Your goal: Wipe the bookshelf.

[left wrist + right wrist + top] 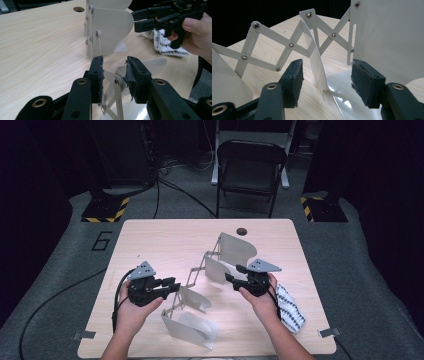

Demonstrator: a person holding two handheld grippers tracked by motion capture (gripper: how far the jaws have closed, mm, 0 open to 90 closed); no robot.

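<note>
Both claws stand spread around parts of a white metal rack (pixel 212 275), an expanding file divider with curved plates joined by scissor arms, which stands at the centre of the high view on a light wooden table (pixel 150 240). Left claw (pixel 172 287), held in a hand (pixel 131 312) at lower left of that frame, points right at the rack's near end; in the left gripper view its two pads are apart, with a thin scissor arm (pixel 109 76) and its rivet between them, and nothing shows a pad pressing on the metal. Right claw (pixel 234 272), gripped by the other hand (pixel 260 297) at centre right, points left toward a middle plate (pixel 217 269); in the right gripper view its pads (pixel 295 75) stand wide, and the plate's edge (pixel 317 62) rises in the gap, clear of both. Behind that edge, the scissor arms (pixel 287 45) zigzag from the left of the frame to a larger plate (pixel 387 37) at upper right. The rack runs diagonally in the high view, from a plate (pixel 192 330) at bottom centre to another (pixel 235 247) near a round hole (pixel 242 231) in the tabletop. A black-and-white patterned cloth (pixel 290 307) lies at the table's right edge, just beside the right wrist. Beyond the table, a dark folding chair (pixel 250 167) stands at upper centre on grey floor.
</note>
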